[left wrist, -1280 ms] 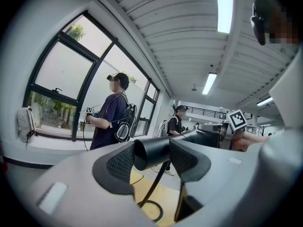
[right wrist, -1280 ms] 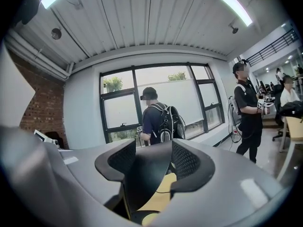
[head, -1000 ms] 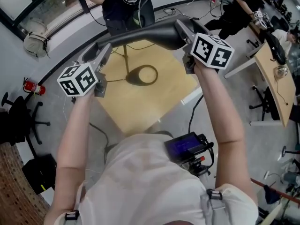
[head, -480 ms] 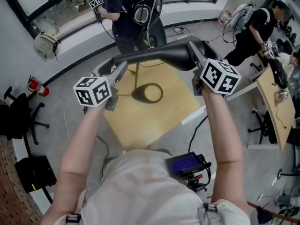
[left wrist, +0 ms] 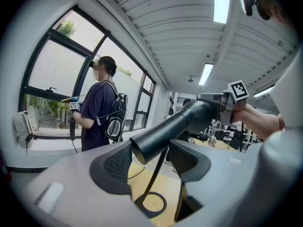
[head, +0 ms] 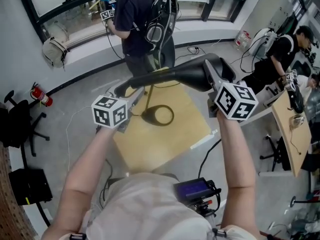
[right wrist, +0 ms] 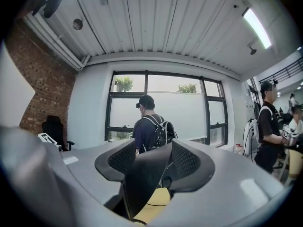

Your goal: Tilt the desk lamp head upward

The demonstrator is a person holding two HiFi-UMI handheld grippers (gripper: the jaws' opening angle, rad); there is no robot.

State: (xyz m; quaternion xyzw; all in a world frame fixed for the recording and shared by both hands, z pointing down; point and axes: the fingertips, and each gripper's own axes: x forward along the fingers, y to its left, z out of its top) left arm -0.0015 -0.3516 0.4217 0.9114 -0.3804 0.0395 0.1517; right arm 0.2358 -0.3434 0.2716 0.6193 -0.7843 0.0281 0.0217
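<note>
The black desk lamp head [head: 170,76] is a long tube, wide at its right end, hanging over a wooden table [head: 165,144]. Its thin stem [head: 148,96] drops to a ring base [head: 159,115] on the tabletop. My left gripper [head: 125,90] is shut on the narrow left end, and the tube's tip [left wrist: 156,141] sits between its ribbed pads [left wrist: 118,162]. My right gripper [head: 212,79] is shut on the wide right end. In the right gripper view the dark lamp head [right wrist: 144,178] fills the gap between the jaws.
A person with a backpack [head: 145,19] stands just beyond the table by the windows. Another person [head: 280,49] is at the right near a long desk [head: 287,129]. A fire extinguisher [head: 40,95] and an office chair [head: 20,119] stand at the left.
Both grippers keep their hold on the lamp head. In the head view they and the lamp have slid lower and to the right, and more of the windows and the standing person shows.
</note>
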